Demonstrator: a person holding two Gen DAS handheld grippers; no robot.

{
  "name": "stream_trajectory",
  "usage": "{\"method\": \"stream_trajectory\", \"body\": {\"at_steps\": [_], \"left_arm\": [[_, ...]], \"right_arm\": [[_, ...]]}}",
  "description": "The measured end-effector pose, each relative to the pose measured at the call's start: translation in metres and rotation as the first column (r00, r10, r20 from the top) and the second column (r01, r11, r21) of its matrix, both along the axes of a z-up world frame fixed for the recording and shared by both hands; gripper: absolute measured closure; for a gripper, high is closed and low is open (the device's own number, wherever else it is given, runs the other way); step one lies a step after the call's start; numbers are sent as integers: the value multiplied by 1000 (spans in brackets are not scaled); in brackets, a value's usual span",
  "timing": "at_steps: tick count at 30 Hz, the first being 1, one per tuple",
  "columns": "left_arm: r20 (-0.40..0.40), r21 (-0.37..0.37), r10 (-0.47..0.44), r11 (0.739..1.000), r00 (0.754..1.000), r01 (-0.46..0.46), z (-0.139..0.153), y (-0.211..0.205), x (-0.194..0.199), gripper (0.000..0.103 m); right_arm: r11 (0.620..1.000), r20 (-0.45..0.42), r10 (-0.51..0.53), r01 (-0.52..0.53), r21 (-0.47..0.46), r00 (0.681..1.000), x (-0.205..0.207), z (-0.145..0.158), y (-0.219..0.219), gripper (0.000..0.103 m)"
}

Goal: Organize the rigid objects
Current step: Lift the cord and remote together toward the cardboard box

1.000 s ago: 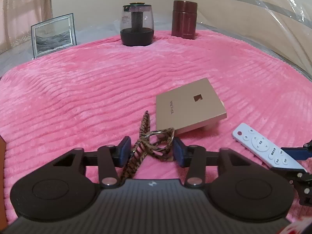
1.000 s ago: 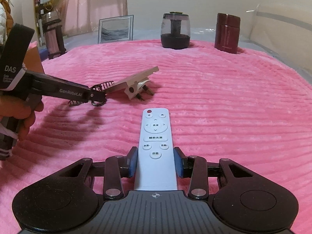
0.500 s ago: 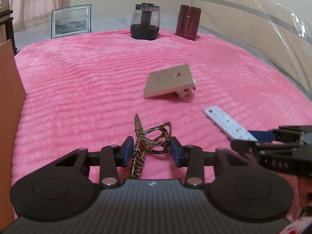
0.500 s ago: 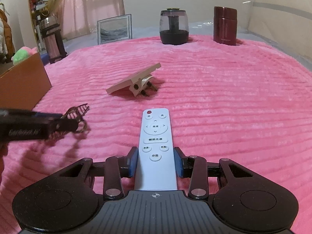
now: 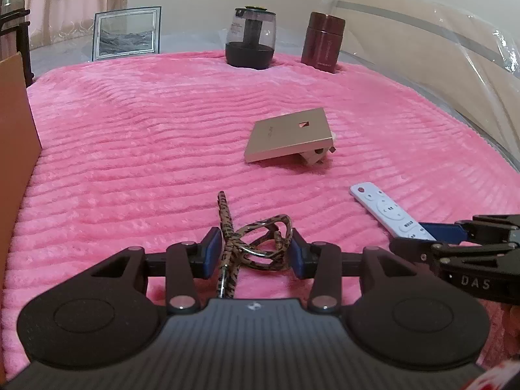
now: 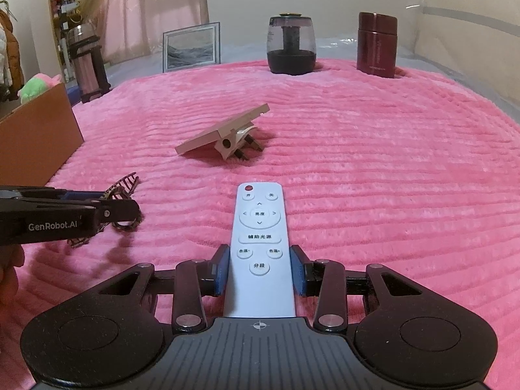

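Observation:
My left gripper (image 5: 253,250) is shut on a leopard-print hair claw clip (image 5: 256,239), held just above the pink blanket; the clip also shows in the right wrist view (image 6: 122,191). My right gripper (image 6: 259,268) is shut on a white remote control (image 6: 259,234), which also shows in the left wrist view (image 5: 388,209). A gold square wall adapter (image 5: 289,135) lies tilted on its plug further out on the blanket, and shows in the right wrist view (image 6: 224,130) too.
A cardboard box (image 6: 35,130) stands at the blanket's left edge. A dark glass jar (image 6: 291,47), a maroon canister (image 6: 377,45) and a framed picture (image 6: 191,47) stand along the far edge. Clear plastic sheeting (image 5: 438,45) rises at the right.
Both grippers have pulled back toward me with their objects held. The adapter and far objects look farther away, and the cardboard box has come into view at the left.

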State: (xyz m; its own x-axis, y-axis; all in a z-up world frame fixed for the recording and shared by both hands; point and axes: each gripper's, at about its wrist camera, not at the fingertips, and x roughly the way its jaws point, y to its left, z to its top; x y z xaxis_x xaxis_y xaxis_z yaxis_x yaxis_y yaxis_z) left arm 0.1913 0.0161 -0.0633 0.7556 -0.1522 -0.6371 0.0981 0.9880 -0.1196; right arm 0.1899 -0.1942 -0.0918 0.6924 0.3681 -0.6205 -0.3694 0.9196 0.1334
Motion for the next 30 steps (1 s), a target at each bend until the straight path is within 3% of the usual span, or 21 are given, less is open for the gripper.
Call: {"method": "stream_trajectory", "body": {"at_steps": [13, 30], "left_arm": [[-10, -12, -11, 1000, 1000, 11, 6, -1, -18, 68], [16, 17, -74, 997, 997, 74, 42, -7, -99, 69]], "right_arm": [[1000, 6, 5, -5, -30, 1000, 6, 0, 7, 67], [1000, 61, 18, -18, -1, 998, -79, 45, 4, 68]]}}
